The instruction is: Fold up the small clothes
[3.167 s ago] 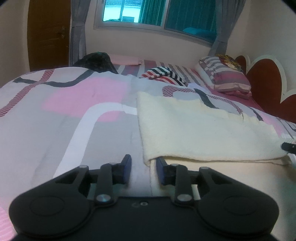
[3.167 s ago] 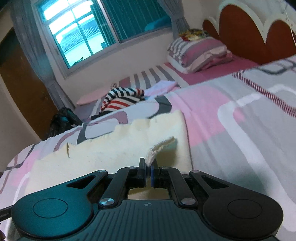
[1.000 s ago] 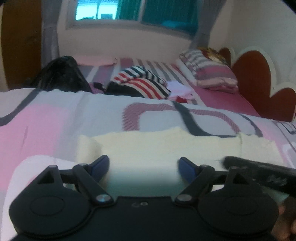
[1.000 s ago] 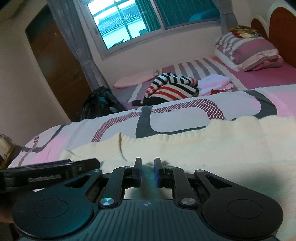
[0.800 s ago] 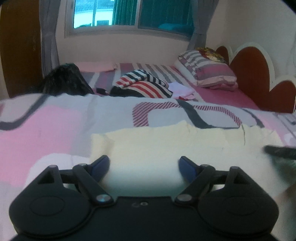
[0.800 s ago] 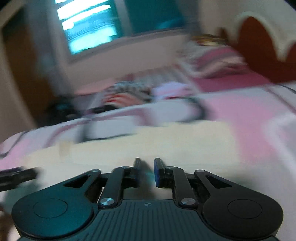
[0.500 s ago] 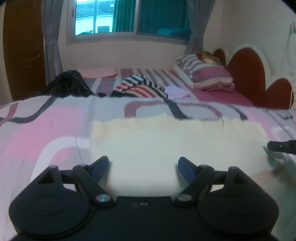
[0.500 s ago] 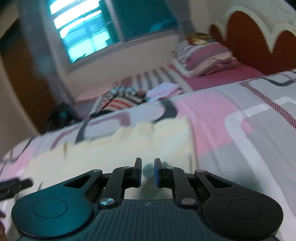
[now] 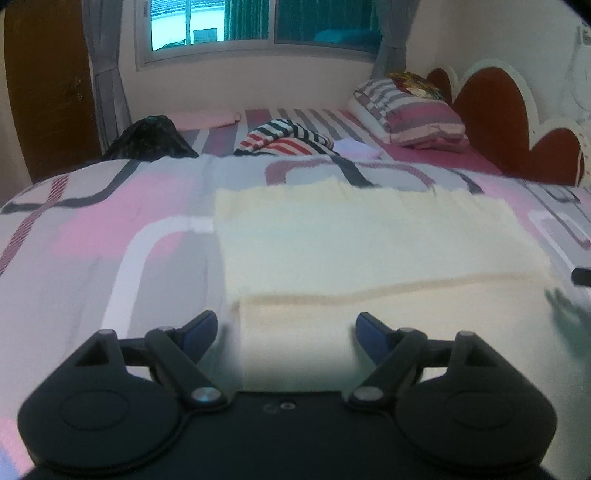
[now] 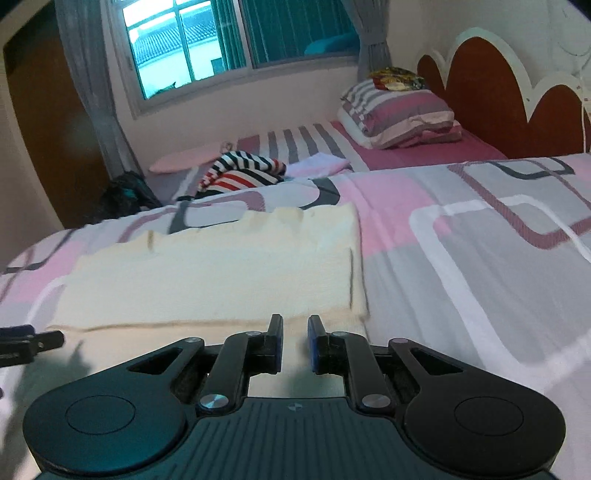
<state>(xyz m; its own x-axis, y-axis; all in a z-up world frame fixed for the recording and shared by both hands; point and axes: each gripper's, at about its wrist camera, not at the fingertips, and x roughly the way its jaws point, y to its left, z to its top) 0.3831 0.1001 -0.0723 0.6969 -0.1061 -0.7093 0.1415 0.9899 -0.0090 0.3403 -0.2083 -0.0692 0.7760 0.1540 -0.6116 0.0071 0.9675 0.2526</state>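
Cream garment (image 9: 369,254) lies flat on the bed cover (image 9: 110,236), folded over on itself: an upper layer ends in a straight edge running 9 to 3 o'clock across the left wrist view, with a lower layer showing nearer the camera. In the right wrist view the same garment (image 10: 221,280) spreads from centre toward 9 o'clock; its far edge is wavy and its 3 o'clock side ends in a seamed edge.

Left gripper (image 9: 286,326) — jaws wide apart, nothing between them, hovering just above the near 6 o'clock portion of the garment. Its left fingertip sits over the garment's left edge, the right one over the cream cloth. Contact with the cloth cannot be told.

Right gripper (image 10: 295,341) — jaws nearly together with a narrow gap, no cloth visibly pinched. It sits at the garment's near right corner.

The left gripper's tip shows at 9 o'clock in the right wrist view; the right one's tip shows at 3 o'clock in the left wrist view, blurred.

Beyond the garment, at 12 o'clock: a striped cloth pile (image 9: 286,138), a striped pillow (image 9: 406,114), a red scalloped headboard (image 9: 491,110), a window (image 9: 258,22) and a dark bag (image 9: 147,136).
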